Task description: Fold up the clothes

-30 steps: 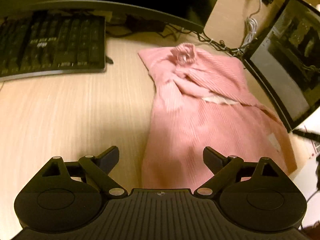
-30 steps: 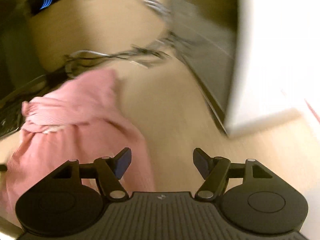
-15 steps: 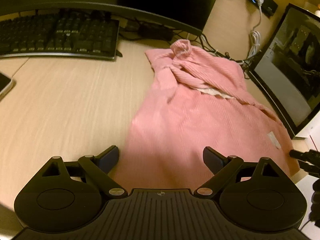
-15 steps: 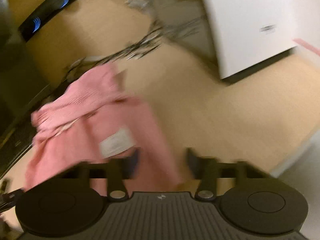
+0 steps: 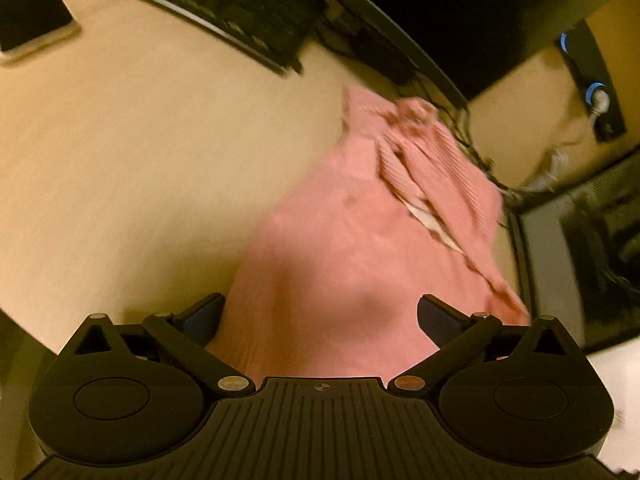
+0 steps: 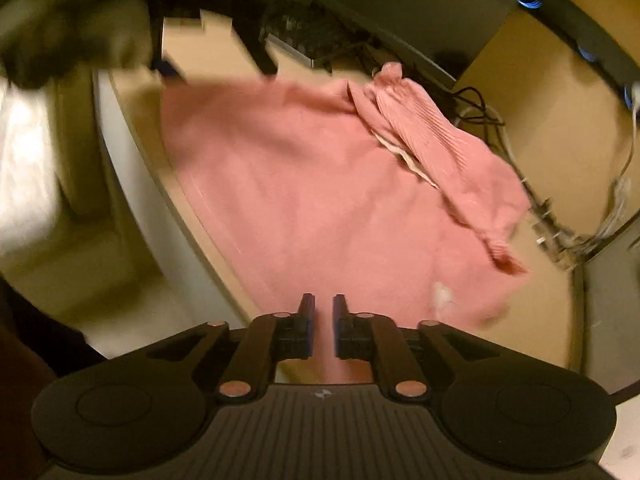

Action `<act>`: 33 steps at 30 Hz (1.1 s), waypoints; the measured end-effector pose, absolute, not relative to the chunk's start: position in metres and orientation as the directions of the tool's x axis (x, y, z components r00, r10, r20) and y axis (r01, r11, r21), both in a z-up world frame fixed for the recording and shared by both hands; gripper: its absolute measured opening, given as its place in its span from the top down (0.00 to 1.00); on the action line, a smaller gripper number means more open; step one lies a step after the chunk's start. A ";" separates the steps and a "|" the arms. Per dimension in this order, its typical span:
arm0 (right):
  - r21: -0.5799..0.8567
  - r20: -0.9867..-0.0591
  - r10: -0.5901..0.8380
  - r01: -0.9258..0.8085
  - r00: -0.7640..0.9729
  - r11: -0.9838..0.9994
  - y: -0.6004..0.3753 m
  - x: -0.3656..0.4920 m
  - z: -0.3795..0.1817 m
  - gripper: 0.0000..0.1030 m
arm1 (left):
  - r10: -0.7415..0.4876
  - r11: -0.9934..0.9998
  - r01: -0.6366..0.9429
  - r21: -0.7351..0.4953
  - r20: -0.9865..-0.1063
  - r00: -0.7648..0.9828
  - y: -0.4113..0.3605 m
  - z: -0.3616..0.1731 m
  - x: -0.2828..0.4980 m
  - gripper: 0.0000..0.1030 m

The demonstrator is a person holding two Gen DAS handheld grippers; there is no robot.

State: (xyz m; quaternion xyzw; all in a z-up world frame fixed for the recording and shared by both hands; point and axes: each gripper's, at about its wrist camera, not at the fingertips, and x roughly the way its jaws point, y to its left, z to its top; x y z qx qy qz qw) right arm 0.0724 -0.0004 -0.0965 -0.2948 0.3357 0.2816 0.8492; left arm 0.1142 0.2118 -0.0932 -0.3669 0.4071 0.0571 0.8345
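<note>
Two tongs work over one pink ribbed garment (image 5: 340, 248) spread on a pale wooden bench (image 5: 140, 152). At the far left of the left wrist view a phone (image 5: 32, 20) lies on the bench, and to its right a dark keyboard (image 5: 240, 8) sits along the far edge, well apart from the cloth. The left tongs (image 5: 320, 316) are spread wide, with the near end of the garment lying between the two fingers; neither finger clearly presses it. Beyond that, the ribbed sleeves are bunched across the garment's upper part, and a tangle of cables (image 5: 476, 148) runs just behind it. A dark screen (image 5: 580, 248) stands at the right.

In the right wrist view the garment (image 6: 320, 200) reaches the bench's curved near edge (image 6: 192, 208). The right tongs (image 6: 323, 312) are pressed almost together, pinching the garment's near hem. A small pale label (image 6: 442, 294) shows on the cloth just right of them. The whole view is motion-blurred.
</note>
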 end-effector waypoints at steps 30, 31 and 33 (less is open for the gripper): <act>0.055 -0.715 0.141 -0.147 0.685 0.988 -0.122 0.103 -0.099 0.21 | -0.067 0.943 -0.223 -0.248 -0.796 0.602 0.167 -0.091 0.125 0.12; 0.060 -0.716 0.141 -0.140 0.684 0.988 -0.123 0.103 -0.100 0.21 | -0.057 0.947 -0.221 -0.236 -0.795 0.603 0.166 -0.090 0.125 0.18; 0.069 -0.719 0.138 -0.128 0.681 0.989 -0.125 0.102 -0.102 0.20 | -0.038 0.953 -0.217 -0.212 -0.793 0.608 0.165 -0.090 0.126 0.28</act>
